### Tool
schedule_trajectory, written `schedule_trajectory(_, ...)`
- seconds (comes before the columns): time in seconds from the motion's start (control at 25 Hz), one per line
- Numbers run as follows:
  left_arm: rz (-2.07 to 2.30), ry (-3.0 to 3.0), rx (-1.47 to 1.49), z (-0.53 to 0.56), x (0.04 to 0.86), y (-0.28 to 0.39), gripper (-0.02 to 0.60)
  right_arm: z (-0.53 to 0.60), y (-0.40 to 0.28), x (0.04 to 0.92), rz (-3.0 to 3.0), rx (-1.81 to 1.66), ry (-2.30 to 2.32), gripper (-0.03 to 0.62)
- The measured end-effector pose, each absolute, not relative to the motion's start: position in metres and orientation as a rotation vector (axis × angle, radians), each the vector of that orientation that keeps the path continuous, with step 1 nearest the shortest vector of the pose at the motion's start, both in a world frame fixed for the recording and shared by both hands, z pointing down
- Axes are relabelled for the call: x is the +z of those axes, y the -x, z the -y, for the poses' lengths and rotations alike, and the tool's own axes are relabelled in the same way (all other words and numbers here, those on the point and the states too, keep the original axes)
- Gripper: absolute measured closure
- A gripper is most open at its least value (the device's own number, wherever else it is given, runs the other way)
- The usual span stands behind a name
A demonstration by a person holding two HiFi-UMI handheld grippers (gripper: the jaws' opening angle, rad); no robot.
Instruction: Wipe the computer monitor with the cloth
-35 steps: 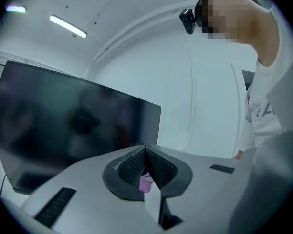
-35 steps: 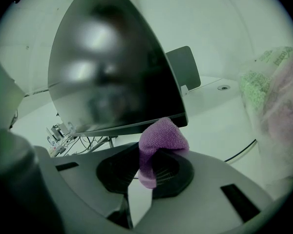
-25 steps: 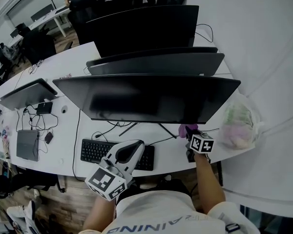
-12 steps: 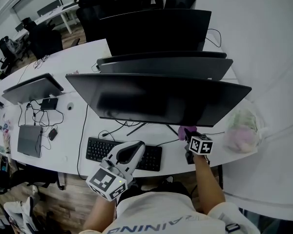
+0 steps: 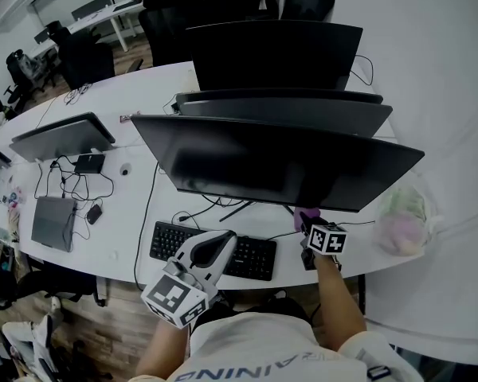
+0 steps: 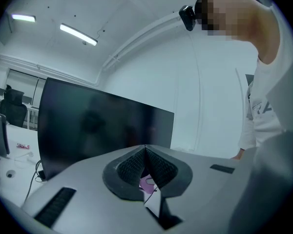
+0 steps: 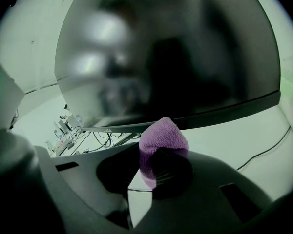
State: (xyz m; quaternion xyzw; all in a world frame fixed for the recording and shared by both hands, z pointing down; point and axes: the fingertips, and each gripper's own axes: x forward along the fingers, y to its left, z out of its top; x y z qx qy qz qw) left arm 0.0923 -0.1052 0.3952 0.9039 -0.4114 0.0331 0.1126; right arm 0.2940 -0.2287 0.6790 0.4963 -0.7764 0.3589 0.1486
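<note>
A wide dark monitor (image 5: 279, 164) stands on the white desk, and its screen (image 7: 166, 57) fills the right gripper view. My right gripper (image 5: 309, 223) is shut on a purple cloth (image 7: 162, 139), holding it just below the monitor's lower edge near its right end; the purple cloth (image 5: 307, 216) peeks out above the marker cube. My left gripper (image 5: 211, 251) hangs over the front of the desk by the keyboard, its jaws shut with nothing between them (image 6: 145, 152). It points toward the monitor (image 6: 102, 130).
A black keyboard (image 5: 247, 255) lies in front of the monitor, with cables behind it. More monitors (image 5: 275, 54) stand behind. A bag (image 5: 402, 217) sits at the desk's right end. A laptop (image 5: 52, 221) and another monitor (image 5: 60, 138) are at left. A white wall (image 5: 430, 94) is at right.
The view has shifted, so the desk and monitors sit further right and lower in the picture. Both grippers hold nearly the same place; the right one still has the cloth.
</note>
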Motion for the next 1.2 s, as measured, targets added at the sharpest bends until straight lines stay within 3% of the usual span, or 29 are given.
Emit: schedule_trajectory(1.2,1.306,-2.584,0.107,0.094,0.399,0.002,0.575,0.233,-0.182,0.679,2.292,1.022,-1.326,0.539)
